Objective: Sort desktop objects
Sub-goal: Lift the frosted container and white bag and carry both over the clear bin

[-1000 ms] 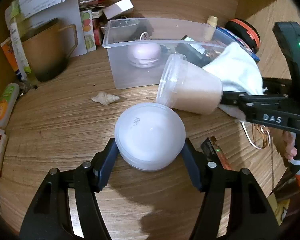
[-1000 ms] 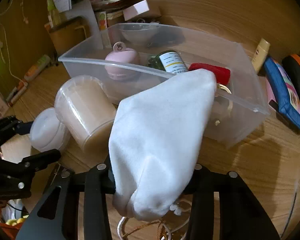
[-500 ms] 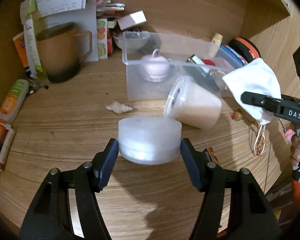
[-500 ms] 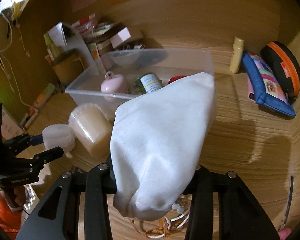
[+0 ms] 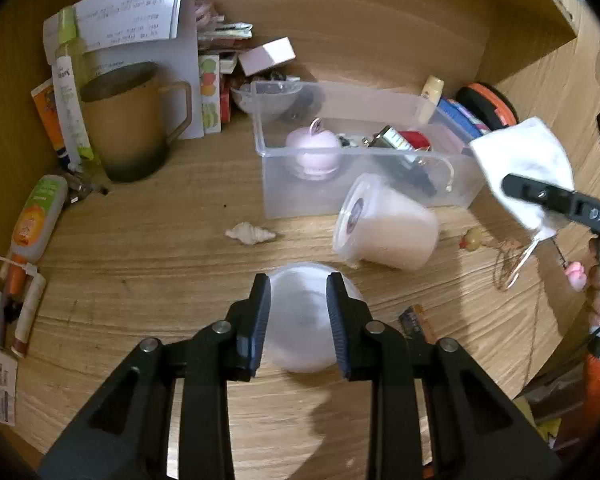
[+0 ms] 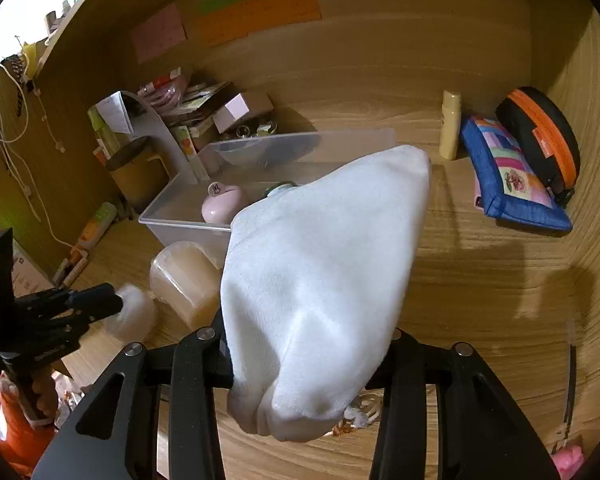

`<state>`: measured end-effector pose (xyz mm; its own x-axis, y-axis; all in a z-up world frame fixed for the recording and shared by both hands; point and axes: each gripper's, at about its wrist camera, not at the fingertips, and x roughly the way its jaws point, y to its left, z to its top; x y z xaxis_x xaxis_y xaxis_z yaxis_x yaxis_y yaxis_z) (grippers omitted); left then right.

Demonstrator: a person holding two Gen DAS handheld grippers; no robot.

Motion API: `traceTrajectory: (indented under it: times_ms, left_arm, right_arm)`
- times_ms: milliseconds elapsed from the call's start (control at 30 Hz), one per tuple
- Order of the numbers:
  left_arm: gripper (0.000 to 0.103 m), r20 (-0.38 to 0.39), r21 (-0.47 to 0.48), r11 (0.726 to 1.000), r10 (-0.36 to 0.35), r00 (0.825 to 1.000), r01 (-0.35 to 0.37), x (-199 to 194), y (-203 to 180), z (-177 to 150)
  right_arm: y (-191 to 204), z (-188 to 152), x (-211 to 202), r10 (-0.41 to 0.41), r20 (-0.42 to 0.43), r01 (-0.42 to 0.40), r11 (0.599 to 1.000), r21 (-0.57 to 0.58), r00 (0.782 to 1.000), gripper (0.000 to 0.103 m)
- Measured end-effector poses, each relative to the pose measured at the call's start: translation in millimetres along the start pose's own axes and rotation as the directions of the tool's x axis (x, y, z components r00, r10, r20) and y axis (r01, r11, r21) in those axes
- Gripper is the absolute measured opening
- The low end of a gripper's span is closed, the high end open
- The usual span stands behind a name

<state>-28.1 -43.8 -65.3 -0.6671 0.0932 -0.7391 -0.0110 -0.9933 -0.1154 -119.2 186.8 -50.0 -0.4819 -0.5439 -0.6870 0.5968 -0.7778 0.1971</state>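
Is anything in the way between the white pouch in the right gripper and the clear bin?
Nothing visible blocks it. The white pouch, held by the right gripper, hangs above the desk near the clear bin, whose top is open. The tipped tub lies lower, against the bin's front wall.

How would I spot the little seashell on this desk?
Find the clear plastic bin mid-desk. On the bare wood just in front of its left corner lies the seashell, alone. It is small, cream, ridged and pointed, unlike the smooth round tubs nearby.
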Motion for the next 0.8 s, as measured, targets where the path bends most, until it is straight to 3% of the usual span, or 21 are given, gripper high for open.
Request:
traceTrajectory:
  times_ms: [100, 167, 233, 367, 433, 667, 800]
  left_arm:
    - [0.031, -0.010, -0.015, 1.000, -0.015, 1.000, 0.015, 1, 4, -5]
    - [0.039, -0.009, -0.021, 1.000, -0.023, 1.000, 0.023, -1, 7, -9]
    - [0.056, -0.008, -0.019, 1.000, -0.014, 1.000, 0.013, -2, 9, -11]
    - [0.062, -0.031, -0.004, 1.000, -0.018, 0.999, 0.018, 3, 9, -17]
    - [0.072, -0.036, 0.006, 1.000, -0.022, 0.999, 0.023, 6, 7, -18]
    - [0.073, -0.069, 0.078, 0.997, 0.009, 0.998, -0.003, 24, -14, -16]
    - [0.065, -0.085, 0.080, 0.996, 0.037, 0.996, -0.030, 35, -17, -16]
  right_arm:
    - [0, 0, -1, -0.001, 0.001, 0.001, 1.000, -0.001, 1.000, 0.037]
    - [-1, 0, 0, 0.002, -0.001, -0.002, 1.000, 0.006, 1.000, 0.037]
    - [-3, 1, 0, 0.004, -0.001, -0.004, 1.000, 0.010, 1.000, 0.037]
    - [-6, 3, 0, 0.015, 0.006, -0.015, 1.000, 0.023, 1.000, 0.037]
    - [-7, 3, 1, 0.015, 0.008, -0.015, 1.000, 0.024, 1.000, 0.037]
    - [-6, 11, 0, 0.030, 0.026, -0.031, 0.999, 0.036, 0.999, 0.037]
    - [-4, 16, -6, 0.039, 0.049, -0.040, 0.999, 0.032, 0.998, 0.037]
